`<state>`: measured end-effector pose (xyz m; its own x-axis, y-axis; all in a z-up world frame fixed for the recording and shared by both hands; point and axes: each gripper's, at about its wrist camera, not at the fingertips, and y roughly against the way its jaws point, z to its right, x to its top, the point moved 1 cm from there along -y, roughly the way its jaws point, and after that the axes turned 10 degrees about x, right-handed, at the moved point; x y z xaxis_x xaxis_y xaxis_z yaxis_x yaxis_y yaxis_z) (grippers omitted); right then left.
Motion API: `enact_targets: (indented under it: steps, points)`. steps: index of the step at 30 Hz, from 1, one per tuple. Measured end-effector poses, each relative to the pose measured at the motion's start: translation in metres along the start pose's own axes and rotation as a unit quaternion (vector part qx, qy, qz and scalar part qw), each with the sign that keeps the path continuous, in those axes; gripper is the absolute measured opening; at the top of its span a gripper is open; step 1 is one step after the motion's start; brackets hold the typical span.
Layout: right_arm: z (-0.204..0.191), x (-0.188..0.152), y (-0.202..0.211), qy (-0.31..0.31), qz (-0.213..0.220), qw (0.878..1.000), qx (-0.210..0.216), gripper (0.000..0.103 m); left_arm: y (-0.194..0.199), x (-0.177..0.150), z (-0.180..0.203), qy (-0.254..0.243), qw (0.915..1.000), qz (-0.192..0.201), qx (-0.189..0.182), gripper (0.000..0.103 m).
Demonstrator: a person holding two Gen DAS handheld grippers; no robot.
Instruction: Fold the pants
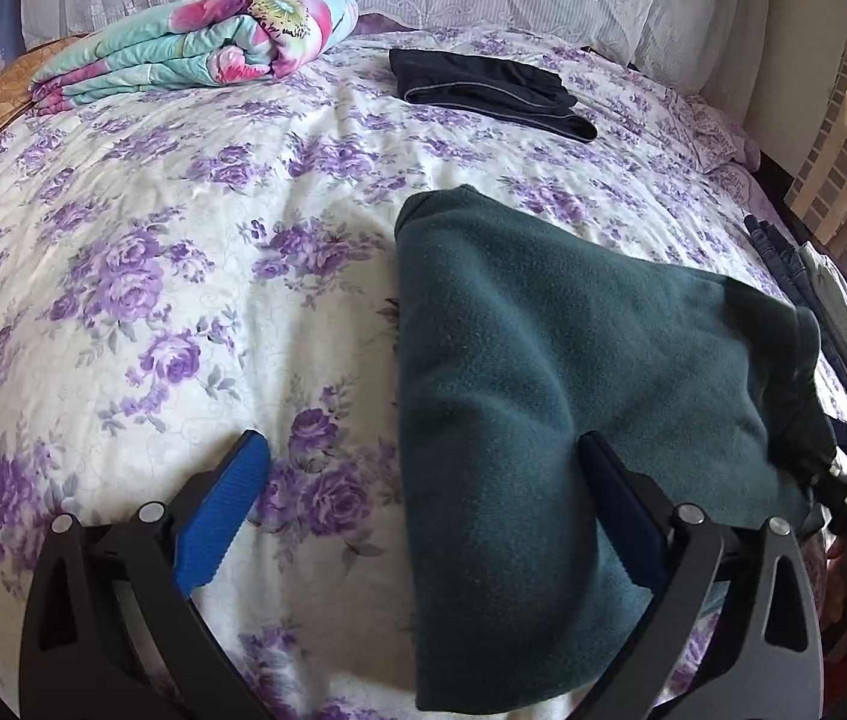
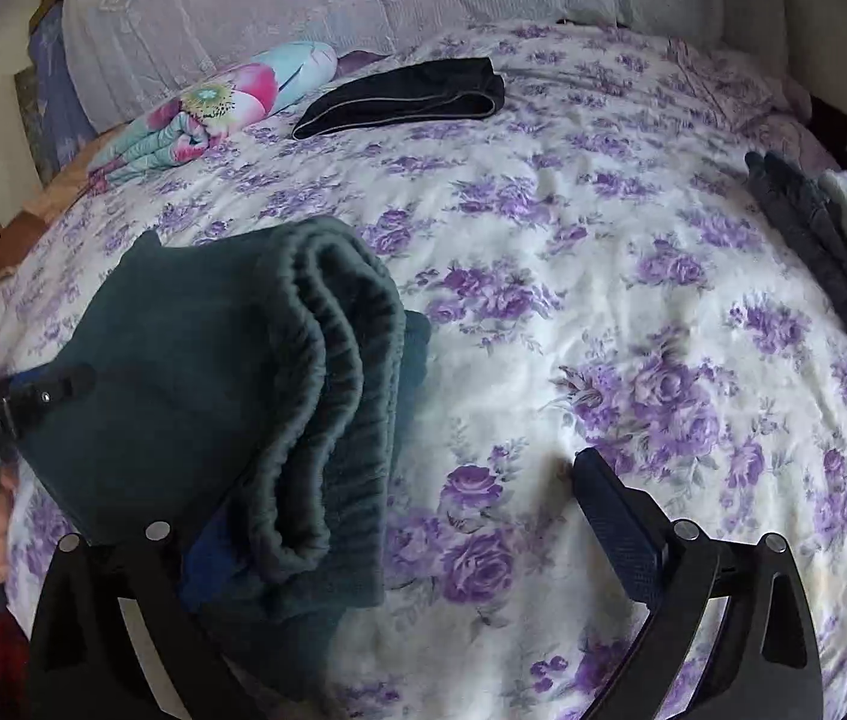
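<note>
Both hand-held grippers work the same bundle of dark green fleece pants (image 1: 543, 372), which lies folded on the bed's floral bedspread (image 1: 153, 276) near its front edge.

Starting at the left, the left gripper (image 1: 423, 468) has its jaws spread wide. One blue finger hangs over bare bedspread; the other lies against the fleece, so nothing is clamped. Just right of it, the right gripper (image 2: 399, 480) is likewise spread apart. Its left finger is tucked under or behind the stacked elastic waistband (image 2: 327, 372), the right finger over the bedspread. Whether that hidden finger presses on the cloth cannot be told.

The risk lies in that loose contact. The bundle looks thick and springy, and the waistband layers already stand up in a raised roll. If either gripper draws back with a finger snagged in a layer, the top fold would likely drag open or slide toward the bed's edge. Closing on only one layer would peel the stack apart.

Further right, a dark garment pile (image 2: 813, 252) lies at the bedside, well apart. At the far end lie folded black pants (image 1: 489, 90) and a flowered quilt (image 1: 213, 54), out of harm's way.
</note>
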<state>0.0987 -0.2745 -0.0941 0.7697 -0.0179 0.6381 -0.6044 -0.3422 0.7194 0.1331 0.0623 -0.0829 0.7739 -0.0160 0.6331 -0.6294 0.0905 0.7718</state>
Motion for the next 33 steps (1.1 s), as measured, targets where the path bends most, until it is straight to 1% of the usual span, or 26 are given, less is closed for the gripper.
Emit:
enact_targets:
  steps: [2, 3, 4, 6, 9, 10, 11, 13, 17, 18, 20, 21, 22, 23, 24, 25, 26, 27, 28, 29, 30, 31, 32, 33]
  points:
    - [0.008, -0.005, 0.009, -0.021, 0.019, 0.999, 0.025, 0.1, 0.0, 0.0, 0.0, 0.0, 1.0, 0.0, 0.0, 0.099]
    - [0.011, -0.008, 0.016, -0.038, 0.03, 0.998, 0.051, 0.1, 0.0, 0.0, -0.001, 0.0, 1.0, 0.0, -0.003, 0.099]
    - [0.014, -0.01, 0.023, -0.057, 0.037, 0.994, 0.087, 0.1, 0.001, 0.0, -0.001, 0.001, 1.0, 0.0, -0.005, 0.099]
    - [0.027, -0.01, 0.031, -0.11, 0.044, 0.978, 0.174, 0.1, 0.001, 0.0, -0.002, 0.003, 0.9999, -0.001, -0.01, 0.099]
    - [0.048, -0.006, 0.03, -0.173, 0.045, 0.956, 0.234, 0.1, 0.002, 0.0, -0.003, 0.004, 0.9997, -0.001, -0.025, 0.098]
    - [0.052, -0.006, 0.031, -0.188, 0.047, 0.949, 0.247, 0.1, 0.003, -0.001, -0.004, 0.004, 0.9995, -0.001, -0.031, 0.098]
    - [0.054, -0.006, 0.031, -0.198, 0.049, 0.944, 0.258, 0.1, 0.004, -0.001, -0.005, 0.004, 0.9992, -0.003, -0.041, 0.098]
    - [0.055, -0.004, 0.029, -0.205, 0.044, 0.94, 0.268, 0.1, 0.005, -0.001, -0.005, 0.003, 0.9982, -0.01, -0.059, 0.098]
    - [0.056, 0.01, 0.014, -0.211, -0.001, 0.94, 0.268, 0.1, 0.007, -0.002, 0.003, -0.016, 0.9957, -0.029, -0.086, 0.098]
    - [0.056, 0.017, 0.008, -0.216, -0.014, 0.937, 0.276, 0.1, 0.007, -0.002, 0.006, -0.019, 0.9949, -0.032, -0.094, 0.098]
    - [0.057, 0.029, -0.008, -0.228, -0.028, 0.93, 0.288, 0.1, 0.004, 0.0, 0.011, -0.012, 0.9917, -0.042, -0.121, 0.098]
    - [0.055, 0.034, -0.014, -0.225, -0.029, 0.931, 0.287, 0.1, 0.003, 0.001, 0.011, -0.003, 0.9901, -0.045, -0.133, 0.098]
    - [0.051, 0.038, -0.019, -0.214, -0.03, 0.934, 0.284, 0.1, 0.001, 0.003, 0.011, 0.009, 0.9879, -0.048, -0.148, 0.098]
    - [0.044, 0.041, -0.021, -0.199, -0.028, 0.939, 0.278, 0.1, -0.001, 0.004, 0.01, 0.015, 0.9866, -0.047, -0.155, 0.095]
    - [0.037, 0.041, -0.022, -0.183, -0.02, 0.944, 0.273, 0.1, -0.001, 0.004, 0.009, 0.018, 0.986, -0.044, -0.16, 0.083]
    - [0.031, 0.039, -0.021, -0.166, -0.015, 0.949, 0.268, 0.1, -0.002, 0.003, 0.006, 0.023, 0.9864, -0.041, -0.157, 0.076]
    - [0.024, 0.035, -0.019, -0.145, -0.005, 0.954, 0.261, 0.094, -0.002, 0.003, 0.002, 0.03, 0.9861, -0.04, -0.159, 0.068]
    - [0.018, 0.03, -0.016, -0.126, 0.006, 0.96, 0.25, 0.089, -0.002, 0.002, -0.003, 0.038, 0.9847, -0.04, -0.165, 0.057]
    - [0.016, 0.026, -0.015, -0.116, 0.014, 0.964, 0.239, 0.079, -0.003, 0.001, -0.01, 0.051, 0.9833, -0.044, -0.169, 0.051]
    - [0.015, 0.022, -0.013, -0.11, 0.02, 0.965, 0.238, 0.06, -0.005, 0.001, -0.014, 0.059, 0.9821, -0.047, -0.173, 0.046]
    - [0.016, 0.018, -0.011, -0.112, 0.02, 0.963, 0.243, 0.046, -0.006, 0.001, -0.019, 0.069, 0.9788, -0.052, -0.186, 0.041]
    - [0.021, 0.015, -0.01, -0.121, 0.018, 0.959, 0.257, 0.026, -0.007, 0.001, -0.023, 0.079, 0.9762, -0.056, -0.194, 0.038]
    - [0.024, 0.013, -0.009, -0.127, 0.019, 0.954, 0.269, 0.026, -0.007, 0.002, -0.024, 0.082, 0.9753, -0.057, -0.197, 0.033]
    - [0.024, 0.012, -0.005, -0.121, 0.023, 0.956, 0.266, 0.025, -0.006, 0.003, -0.024, 0.081, 0.9751, -0.056, -0.199, 0.027]
